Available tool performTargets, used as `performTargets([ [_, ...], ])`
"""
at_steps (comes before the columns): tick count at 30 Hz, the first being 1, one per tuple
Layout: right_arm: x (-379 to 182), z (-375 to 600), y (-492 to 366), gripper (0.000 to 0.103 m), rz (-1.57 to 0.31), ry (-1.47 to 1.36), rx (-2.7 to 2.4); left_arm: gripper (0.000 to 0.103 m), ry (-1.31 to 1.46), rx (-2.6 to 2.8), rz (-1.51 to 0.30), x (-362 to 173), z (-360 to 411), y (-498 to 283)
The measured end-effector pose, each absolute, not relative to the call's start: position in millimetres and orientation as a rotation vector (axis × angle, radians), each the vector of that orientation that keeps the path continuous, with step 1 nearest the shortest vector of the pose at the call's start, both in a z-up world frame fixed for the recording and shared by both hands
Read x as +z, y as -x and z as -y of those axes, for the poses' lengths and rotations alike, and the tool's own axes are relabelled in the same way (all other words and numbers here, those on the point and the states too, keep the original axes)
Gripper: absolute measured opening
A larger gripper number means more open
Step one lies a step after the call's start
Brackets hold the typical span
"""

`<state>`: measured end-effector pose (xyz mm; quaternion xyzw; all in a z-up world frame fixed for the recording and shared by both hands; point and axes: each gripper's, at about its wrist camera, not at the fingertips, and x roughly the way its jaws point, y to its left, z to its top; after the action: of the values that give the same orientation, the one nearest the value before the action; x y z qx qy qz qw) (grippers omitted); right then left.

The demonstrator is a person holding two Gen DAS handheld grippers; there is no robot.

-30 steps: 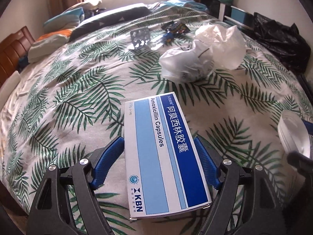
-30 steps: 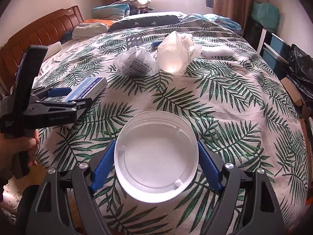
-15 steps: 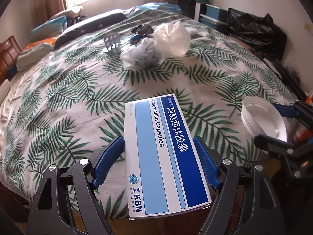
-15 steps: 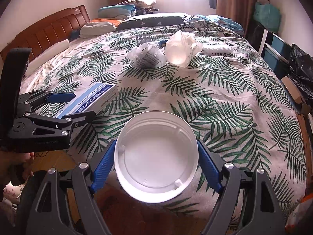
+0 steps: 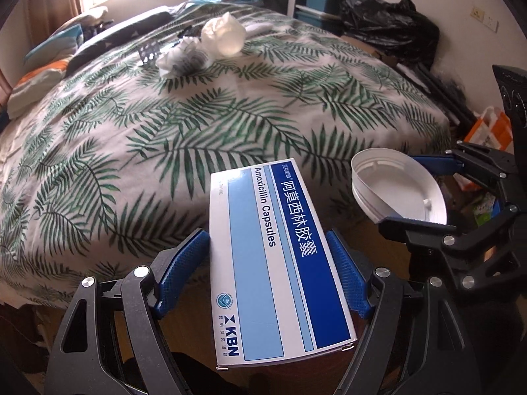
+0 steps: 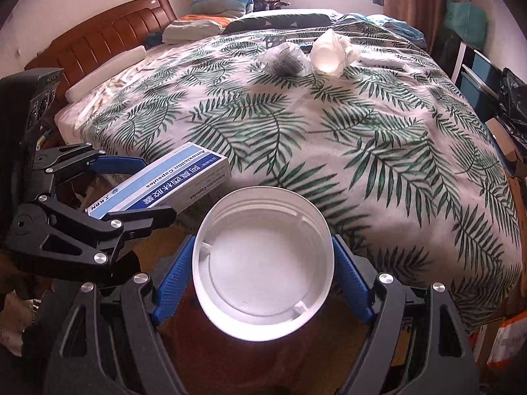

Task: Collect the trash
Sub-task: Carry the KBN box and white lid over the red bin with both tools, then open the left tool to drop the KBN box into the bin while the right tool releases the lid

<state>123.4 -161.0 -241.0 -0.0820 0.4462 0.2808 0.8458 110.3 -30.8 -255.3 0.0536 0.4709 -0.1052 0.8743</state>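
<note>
Both grippers are loaded; the left gripper (image 5: pixel 273 256) is clamped across the width of an Amoxicillin capsule box (image 5: pixel 276 253), its blue pads (image 5: pixel 182 270) pressing the two long sides, while the right gripper (image 6: pixel 263 273) is closed on a white plastic lid (image 6: pixel 263 263), pinched at opposite points of its rim with the hollow side facing the camera. Gripping the box by its narrow flanks looks sensible, since the cardboard is stiffest there and the broad printed face stays level; the lid is probably held across its diameter because a round rim gives the pads nothing else to bite. Both loads hang beyond the foot of the bed (image 6: pixel 378 138), over the wooden floor rather than over the leaf-print cover, with the two tools side by side and near each other but not touching. More rubbish remains far up the cover near the pillows: a crumpled white plastic bag (image 6: pixel 331 51), a scrunched printed wrapper (image 6: pixel 286 61) just beside it, and a silvery blister pack (image 5: pixel 148 53) behind them. No bin shows in either view, so where these two pieces should be dropped cannot be told; my guess is that the carry-off is under way and the far pile waits its turn.
</note>
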Motion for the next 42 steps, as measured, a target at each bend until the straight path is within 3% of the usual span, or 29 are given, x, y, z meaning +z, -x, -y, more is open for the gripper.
performTargets([
  [15,-349.9,164.6,-97.5,0.080,-1.181,0.246,0.598,0.076,-0.151,-0.255,-1.270,-378.8,49.5,-90.2],
  [24,-384.6,163.7,-102.6,0.080,-1.272,0.243,0.601,0.077,-0.177,-0.269,-1.423,-441.2,51.3,-102.9],
  [30,-396.8,158.7,-107.4,0.080,-1.307,0.241,0.604,0.081,-0.181,-0.269,-1.481,-461.0,50.8,-112.2],
  [34,-400.9,159.0,-108.2,0.080,-1.322,0.238,0.605,0.094,-0.195,-0.256,-1.497,-466.2,49.3,-113.0],
  [42,-424.7,148.7,-109.9,0.080,-1.377,0.277,0.640,0.095,-0.161,-0.116,-1.469,-450.6,22.4,-122.0],
])
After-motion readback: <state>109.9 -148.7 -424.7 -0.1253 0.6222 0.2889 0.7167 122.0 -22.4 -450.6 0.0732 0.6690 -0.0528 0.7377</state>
